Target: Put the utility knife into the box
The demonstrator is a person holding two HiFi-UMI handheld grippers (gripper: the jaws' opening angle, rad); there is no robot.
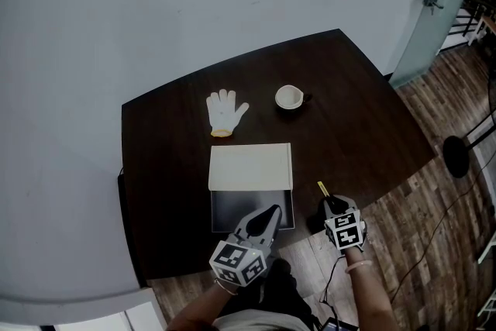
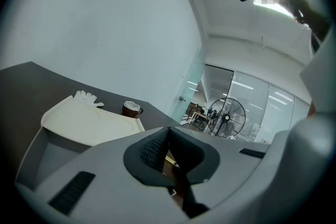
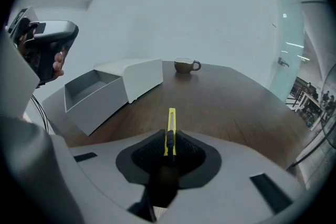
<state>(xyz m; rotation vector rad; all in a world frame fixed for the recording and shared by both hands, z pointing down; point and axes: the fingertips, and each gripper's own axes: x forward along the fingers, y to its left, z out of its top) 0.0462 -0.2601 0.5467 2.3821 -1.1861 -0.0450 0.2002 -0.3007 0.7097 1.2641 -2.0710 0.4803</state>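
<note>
The yellow utility knife (image 1: 323,189) lies near the table's front right edge, pointing away from me. My right gripper (image 1: 332,203) is shut on its rear end; in the right gripper view both dark pads press the knife (image 3: 171,123) and its front end sticks out over the wood. The grey box (image 1: 252,209) stands open to the left of it, its white lid (image 1: 250,167) folded back. My left gripper (image 1: 270,215) hovers over the box's front edge, jaws together with nothing between them. The left gripper view shows the lid (image 2: 86,120) beyond its fingertips.
A white glove (image 1: 225,112) and a cup (image 1: 290,97) lie at the back of the dark table (image 1: 364,128). A pale wall runs behind the table, wooden floor lies to the right. A standing fan (image 2: 227,117) shows far off in the left gripper view.
</note>
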